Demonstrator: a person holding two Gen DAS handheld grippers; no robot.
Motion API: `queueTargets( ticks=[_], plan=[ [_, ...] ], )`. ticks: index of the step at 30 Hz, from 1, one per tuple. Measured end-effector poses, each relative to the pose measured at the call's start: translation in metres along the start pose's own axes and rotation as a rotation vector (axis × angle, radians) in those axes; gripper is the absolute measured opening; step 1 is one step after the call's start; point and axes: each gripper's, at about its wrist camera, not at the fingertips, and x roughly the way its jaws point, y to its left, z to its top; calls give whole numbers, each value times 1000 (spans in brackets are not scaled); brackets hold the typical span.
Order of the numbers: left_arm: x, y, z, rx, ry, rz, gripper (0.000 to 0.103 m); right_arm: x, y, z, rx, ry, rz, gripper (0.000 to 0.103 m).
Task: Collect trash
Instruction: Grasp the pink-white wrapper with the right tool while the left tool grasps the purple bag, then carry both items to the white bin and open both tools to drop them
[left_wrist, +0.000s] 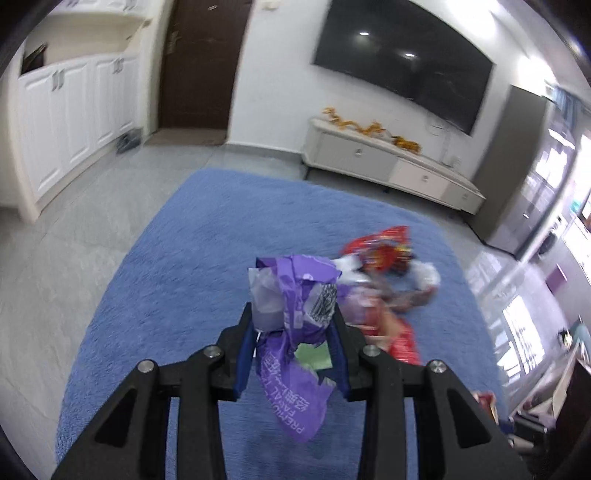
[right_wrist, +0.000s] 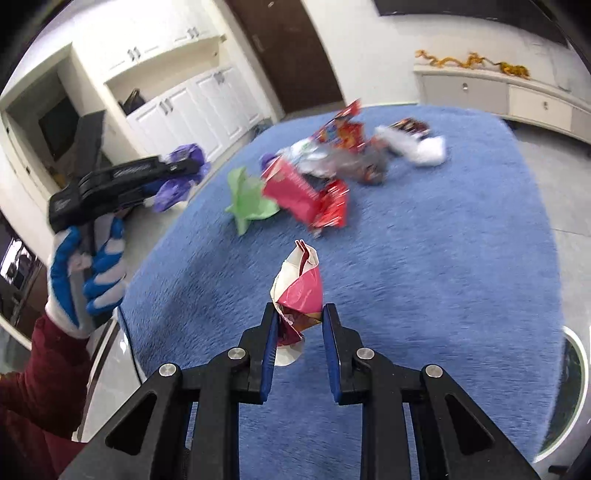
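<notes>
My left gripper (left_wrist: 293, 314) is shut on a crumpled purple wrapper (left_wrist: 295, 295) and holds it above the blue rug (left_wrist: 166, 277). It also shows in the right wrist view (right_wrist: 181, 166), held in a gloved hand at the left. My right gripper (right_wrist: 299, 312) is shut on a pink and white wrapper (right_wrist: 301, 288) above the rug (right_wrist: 443, 277). A pile of trash lies on the rug: red wrappers (right_wrist: 306, 199), a green paper (right_wrist: 247, 199), white and grey wrappers (right_wrist: 417, 144). The pile shows blurred behind the purple wrapper in the left wrist view (left_wrist: 388, 266).
A low white TV cabinet (left_wrist: 388, 162) stands against the wall under a dark screen (left_wrist: 402, 62). White cupboards (left_wrist: 66, 122) and a brown door (left_wrist: 199, 66) are at the left. A round white rim (right_wrist: 576, 387) shows at the rug's right edge.
</notes>
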Motion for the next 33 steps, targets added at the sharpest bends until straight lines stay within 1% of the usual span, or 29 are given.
queueTargets(
  ticks=[2,4,8,12,17,19,21,25,27,28,31,33],
  plan=[
    [-4,-20,2,35,-5,-27,34,-13,-12,1,24,-35,-13,23],
    [-5,-50,3,78,-2,-67,34,-28,-27,-1,50,-74,-31,23],
    [0,-109,0,162,28,-150,34,-53,-54,-12,88,-133,-89,23],
    [14,-180,-10,274,77,-235,34,-84,-92,-24,158,-196,-156,23],
    [40,-266,-35,402,164,-326,34,-117,-153,-49,300,-245,-263,23],
    [51,-299,-49,445,200,-351,35,-125,-176,-61,361,-245,-304,23],
    [60,-324,-62,476,231,-369,36,-130,-202,-76,425,-231,-342,24],
    [85,-370,-80,537,289,-390,37,-127,-236,-97,520,-195,-389,25],
    [98,-388,-88,551,319,-404,38,-122,-250,-103,561,-177,-400,27],
    [103,-395,-91,553,333,-414,38,-119,-257,-106,581,-170,-403,29],
    [121,-410,-99,558,375,-434,41,-112,-271,-111,616,-160,-417,31],
    [129,-418,-102,559,394,-441,47,-109,-278,-113,628,-154,-431,31]
  ],
)
